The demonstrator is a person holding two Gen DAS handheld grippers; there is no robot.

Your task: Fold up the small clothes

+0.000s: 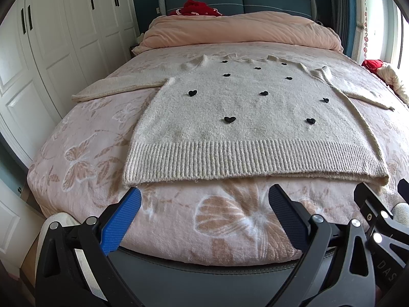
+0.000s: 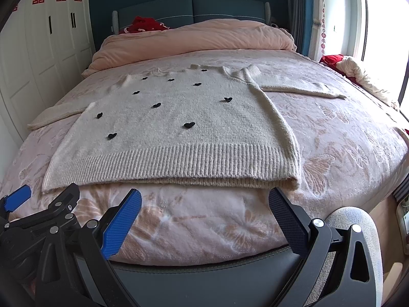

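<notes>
A cream knit sweater with small black hearts lies flat, front up, on the bed, both sleeves spread out to the sides and its ribbed hem toward me. It also shows in the right wrist view. My left gripper is open and empty, hovering just short of the hem near its left half. My right gripper is open and empty, just short of the hem's right corner. Each gripper appears at the edge of the other's view.
The bed has a pink butterfly-print blanket and a dark padded foot edge. A folded pink duvet lies at the head with a red item. White wardrobes stand left; red and white cloths lie at the right.
</notes>
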